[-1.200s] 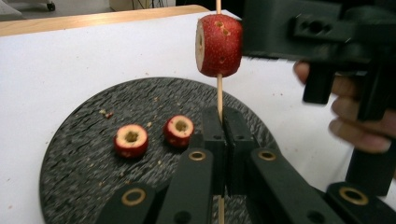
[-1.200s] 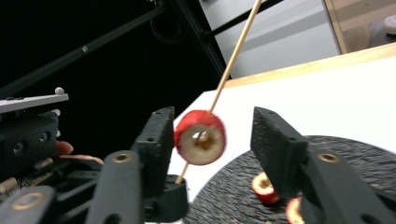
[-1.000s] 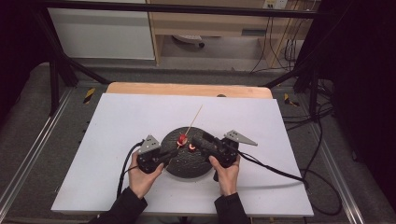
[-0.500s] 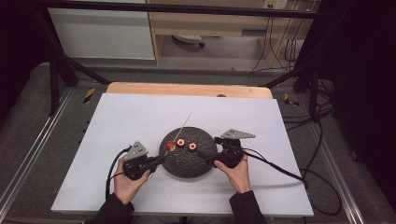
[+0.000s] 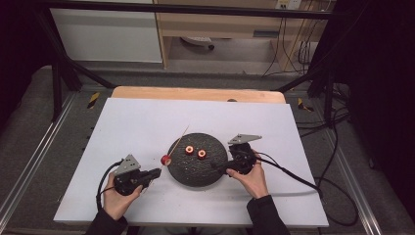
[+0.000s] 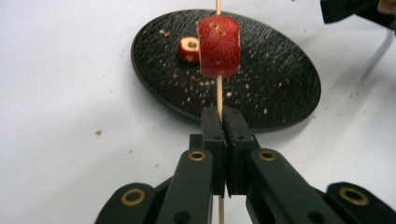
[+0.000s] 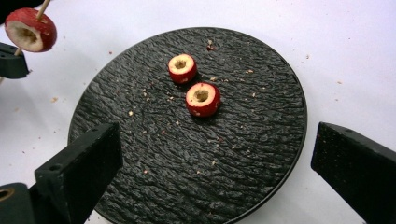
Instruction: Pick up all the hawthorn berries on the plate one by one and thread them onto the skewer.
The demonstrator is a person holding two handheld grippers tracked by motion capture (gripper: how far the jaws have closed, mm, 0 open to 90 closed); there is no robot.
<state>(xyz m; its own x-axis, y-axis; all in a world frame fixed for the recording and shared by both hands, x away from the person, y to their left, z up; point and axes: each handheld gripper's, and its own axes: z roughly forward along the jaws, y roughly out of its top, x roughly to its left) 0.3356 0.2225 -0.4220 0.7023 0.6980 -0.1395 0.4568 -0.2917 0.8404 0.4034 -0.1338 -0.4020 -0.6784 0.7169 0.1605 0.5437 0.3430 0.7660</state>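
A round black plate (image 5: 198, 171) (image 7: 243, 154) (image 6: 280, 88) lies mid-table. Two cored red fruit pieces (image 5: 189, 150) (image 5: 201, 153) sit on it, also visible as hollowed halves (image 7: 182, 68) (image 7: 202, 99). My left gripper (image 5: 155, 173) (image 6: 223, 122) is shut on a thin wooden skewer (image 5: 180, 138) (image 6: 218, 95). The skewer runs through a third red fruit piece (image 5: 166, 159) (image 6: 218, 45) (image 7: 30, 30), held just left of the plate's rim. My right gripper (image 5: 219, 169) (image 7: 215, 172) stands open at the plate's right edge, its jaws wide apart over the plate with nothing between them.
The white tabletop (image 5: 137, 122) spreads around the plate, with crumbs scattered on plate and table. A wooden strip (image 5: 195, 93) borders the far edge. Cables (image 5: 293, 176) trail from both grippers toward the sides.
Both grippers have drawn apart from above the plate: the left went left and back with the skewer and one fruit piece; the right went to the right rim. Two pieces now lie uncovered.
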